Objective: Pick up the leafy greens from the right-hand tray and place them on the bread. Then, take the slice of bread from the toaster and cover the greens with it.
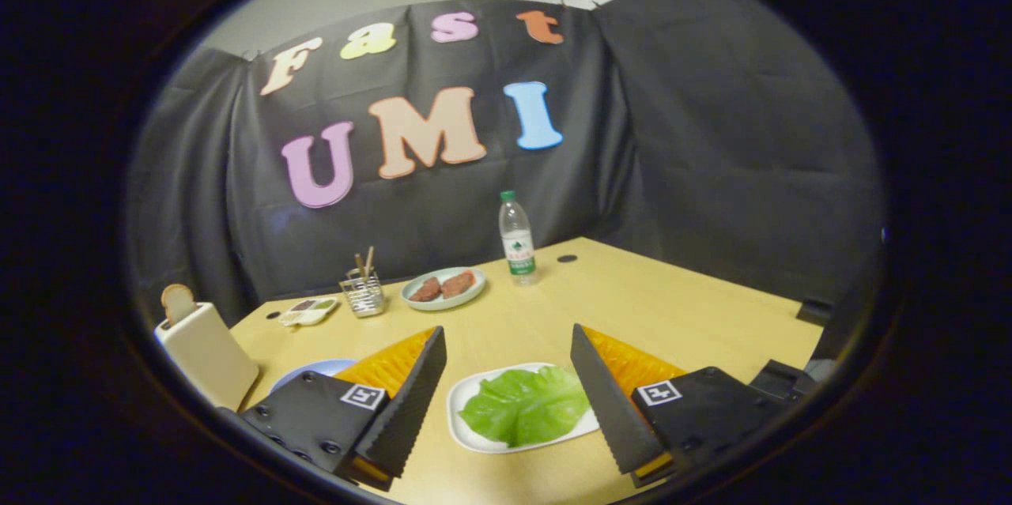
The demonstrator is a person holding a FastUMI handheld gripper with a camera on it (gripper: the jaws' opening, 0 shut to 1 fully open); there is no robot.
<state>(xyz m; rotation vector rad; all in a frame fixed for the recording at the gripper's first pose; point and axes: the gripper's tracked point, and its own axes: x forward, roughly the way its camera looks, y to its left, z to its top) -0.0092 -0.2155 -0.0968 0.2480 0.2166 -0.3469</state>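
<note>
The gripper (506, 394) is wide open over the lettuce leaf (526, 405) on its white plate (462, 394). The water bottle (517, 240) label is too blurry to read.

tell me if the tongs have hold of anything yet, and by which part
Nothing is held. The tongs stand open, with the leafy greens lying untouched on their tray between the fingers.

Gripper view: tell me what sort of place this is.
Likely a staged recording booth, not a real kitchen: black cloth walls enclose a wooden table set with a toaster, leafy greens on a white tray, and the open gripper above them.
</note>
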